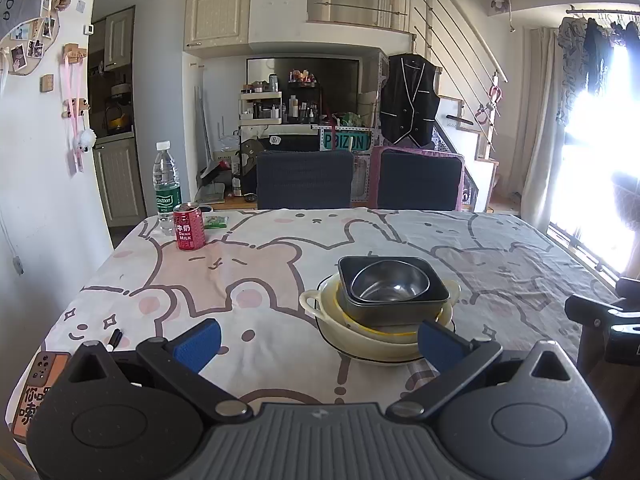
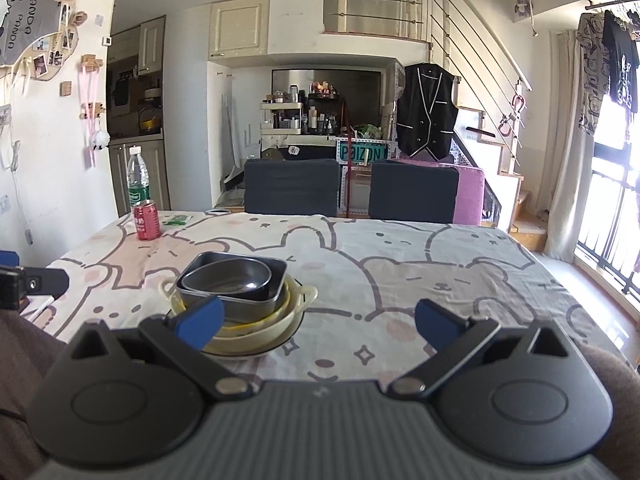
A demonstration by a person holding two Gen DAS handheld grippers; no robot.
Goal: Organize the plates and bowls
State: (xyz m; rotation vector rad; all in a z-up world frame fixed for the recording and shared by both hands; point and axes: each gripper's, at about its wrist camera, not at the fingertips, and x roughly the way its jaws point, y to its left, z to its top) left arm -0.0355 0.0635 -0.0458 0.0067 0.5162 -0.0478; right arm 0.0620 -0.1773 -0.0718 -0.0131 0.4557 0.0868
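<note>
- Table (image 1: pixel 280 360) with cartoon cloth: nested stack sits mid-table, cream handled dishes (image 1: pixel 360 332) at the bottom.
- Dark square pan (image 1: pixel 400 302) holds steel bowl (image 1: pixel 390 280); a careless lift could tip the stack.
- Left gripper (image 1: pixel 318 340), right gripper (image 2: pixel 318 320): both wide open, empty.

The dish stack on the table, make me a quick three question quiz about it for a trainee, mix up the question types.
1. True or false: the left hand-held gripper is shut on the dish stack.
2. What sits on top of the stack? A) steel bowl B) red can C) water bottle
3. Fill in: the steel bowl rests inside a dark square ____.

Key: 1 false, both grippers are open and apart from the stack, the right hand-held gripper too. 2 A. 3 tray; it sits in cream bowls on a plate.
</note>
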